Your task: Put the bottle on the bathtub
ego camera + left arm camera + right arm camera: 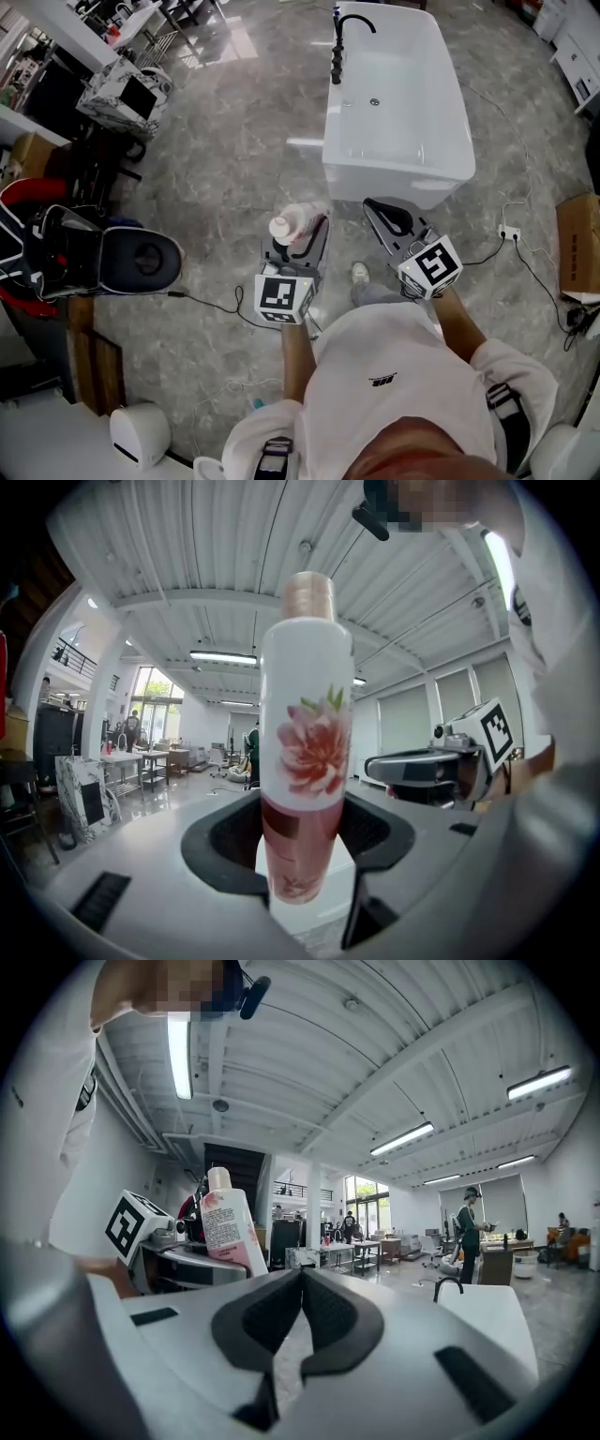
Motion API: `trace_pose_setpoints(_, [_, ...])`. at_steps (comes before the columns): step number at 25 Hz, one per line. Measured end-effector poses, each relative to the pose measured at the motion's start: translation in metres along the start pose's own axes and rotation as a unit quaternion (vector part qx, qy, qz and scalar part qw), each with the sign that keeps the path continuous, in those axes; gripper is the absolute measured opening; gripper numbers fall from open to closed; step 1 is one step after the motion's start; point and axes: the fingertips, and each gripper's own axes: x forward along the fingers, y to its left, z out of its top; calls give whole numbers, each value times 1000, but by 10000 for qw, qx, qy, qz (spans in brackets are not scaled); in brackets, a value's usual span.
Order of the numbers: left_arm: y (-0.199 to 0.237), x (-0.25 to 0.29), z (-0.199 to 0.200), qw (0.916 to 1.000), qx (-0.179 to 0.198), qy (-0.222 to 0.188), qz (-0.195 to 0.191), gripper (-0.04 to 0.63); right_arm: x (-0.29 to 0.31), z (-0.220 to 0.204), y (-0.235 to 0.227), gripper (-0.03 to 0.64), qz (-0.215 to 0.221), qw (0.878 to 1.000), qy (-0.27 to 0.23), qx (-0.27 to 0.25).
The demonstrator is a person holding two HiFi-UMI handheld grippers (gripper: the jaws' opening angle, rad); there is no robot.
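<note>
Gripped upright in the left gripper (pixel 298 242), pads pressed on the lower body of the bottle (pixel 292 223), cap on top, long axis vertical, flower label turned back toward the holder. Just to the right of that tool, the right gripper (pixel 384 214), jaws together with nothing between them, pointing the same way. Ahead of both tools and apart from them, the white bathtub (pixel 398 180), its near end facing the jaws; more squarely in front of the empty tool, ahead and a little right of the loaded one. Black faucet (pixel 339 42) far ahead on the tub's left rim. Nothing seen in the basin but a drain. Likely mid-carry: forward and slightly right to the near rim, bottle kept vertical for a flat landing.
</note>
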Motion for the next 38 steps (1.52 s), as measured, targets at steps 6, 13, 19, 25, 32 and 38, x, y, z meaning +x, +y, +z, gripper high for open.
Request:
trace_pose_setpoints(6, [17,53,13,10000,66,26,57,229,33,0,-49,-5,104,9999,-13,78])
trace_pose_setpoints(13, [38,100,17,9998,23,141,159,229,63,1,-97,-5,167,9997,-60,158])
trace_pose_setpoints(19, [58,133,22,9998,64,163,109,229,88,0,-129,-5,112,9996,-73,232])
trace_pose_setpoints(25, [100,165,21,9998,93,185,-33,229,132,-4,-149,-5,1,9996,-38,270])
trace_pose_setpoints(32, [163,204,28,9990,177,201,-357,229,199,-4,-171,-5,-325,9989,1,328])
trace_pose_setpoints(38, [234,236,28,9969,194,270,-719,229,276,-2,-183,-5,-568,9977,25,377])
